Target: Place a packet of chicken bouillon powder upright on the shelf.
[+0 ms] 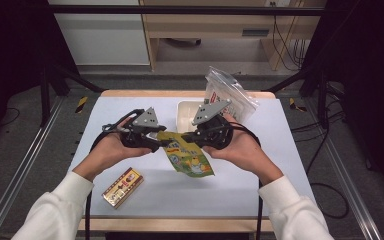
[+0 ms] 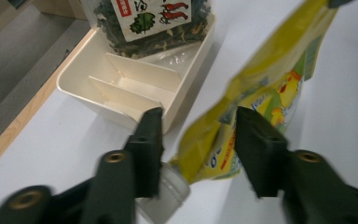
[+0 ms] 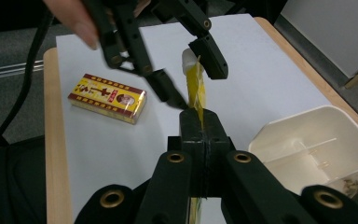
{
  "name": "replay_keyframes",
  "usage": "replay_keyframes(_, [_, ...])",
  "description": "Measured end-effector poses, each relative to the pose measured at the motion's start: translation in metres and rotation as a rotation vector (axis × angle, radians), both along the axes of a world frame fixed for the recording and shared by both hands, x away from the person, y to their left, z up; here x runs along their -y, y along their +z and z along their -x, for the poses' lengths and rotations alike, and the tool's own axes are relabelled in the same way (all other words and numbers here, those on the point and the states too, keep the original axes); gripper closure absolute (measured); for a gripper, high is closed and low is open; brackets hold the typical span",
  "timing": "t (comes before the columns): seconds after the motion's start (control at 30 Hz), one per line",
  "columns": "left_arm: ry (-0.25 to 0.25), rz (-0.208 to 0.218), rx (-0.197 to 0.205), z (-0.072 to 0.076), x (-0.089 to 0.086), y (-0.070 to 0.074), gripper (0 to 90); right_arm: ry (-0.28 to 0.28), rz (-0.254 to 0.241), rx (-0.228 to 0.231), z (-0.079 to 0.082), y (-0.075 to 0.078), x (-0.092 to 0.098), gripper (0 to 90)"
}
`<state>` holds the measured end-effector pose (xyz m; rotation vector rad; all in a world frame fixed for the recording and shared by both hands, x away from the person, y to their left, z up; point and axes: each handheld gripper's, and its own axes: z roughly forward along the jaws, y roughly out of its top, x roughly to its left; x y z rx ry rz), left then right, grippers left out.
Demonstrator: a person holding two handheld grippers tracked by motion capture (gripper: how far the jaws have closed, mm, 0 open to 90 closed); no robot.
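A yellow spouted pouch hangs above the table between my two grippers. My right gripper is shut on the pouch's thin edge and holds it on edge. My left gripper is open, with a jaw on each side of the pouch's spout corner and neither pressing it. The white cap sits next to one jaw. In the high view the left gripper and the right gripper meet at the pouch's upper end. From the right gripper view the left gripper straddles the cap.
A white divided tray stands at the back of the table, and a clear bag of dried food leans in its right end. A red and gold box lies at the front left. Metal frame rails run along both sides of the table.
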<state>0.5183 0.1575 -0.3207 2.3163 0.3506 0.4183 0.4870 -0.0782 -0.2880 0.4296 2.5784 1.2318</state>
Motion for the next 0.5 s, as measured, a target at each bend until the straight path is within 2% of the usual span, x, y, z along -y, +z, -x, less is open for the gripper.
replay_keyframes(0.07, [-0.008,0.006,-0.014,-0.001,0.001,0.001,59.6,-0.008,0.009,-0.005,0.002,0.000,0.002,90.0])
replay_keyframes(0.1, [-0.048,-0.005,-0.019,-0.001,0.004,0.003,64.9,-0.008,0.021,-0.009,0.003,0.000,0.005,89.5])
replay_keyframes(0.2, [-0.073,-0.010,-0.026,0.001,0.010,0.006,76.3,-0.014,0.037,-0.019,0.005,-0.001,0.007,86.1])
replay_keyframes(0.23, [-0.113,-0.005,-0.048,0.004,0.017,0.008,79.0,-0.018,0.073,-0.024,0.007,-0.004,0.010,84.2])
replay_keyframes(0.27, [-0.113,-0.005,-0.048,0.004,0.017,0.008,79.9,-0.018,0.073,-0.024,0.007,-0.004,0.010,84.2])
replay_keyframes(0.33, [-0.148,-0.043,-0.031,0.009,0.029,0.011,80.6,-0.019,0.098,-0.039,0.006,-0.009,0.014,82.6])
replay_keyframes(0.37, [-0.148,-0.043,-0.031,0.009,0.029,0.011,80.7,-0.019,0.100,-0.048,0.006,-0.011,0.015,82.4])
replay_keyframes(0.4, [-0.157,-0.061,-0.025,0.011,0.034,0.012,80.8,-0.018,0.101,-0.053,0.005,-0.012,0.016,81.9])
replay_keyframes(0.5, [-0.164,-0.075,-0.033,0.012,0.038,0.014,81.2,-0.022,0.113,-0.068,0.002,-0.016,0.019,81.3])
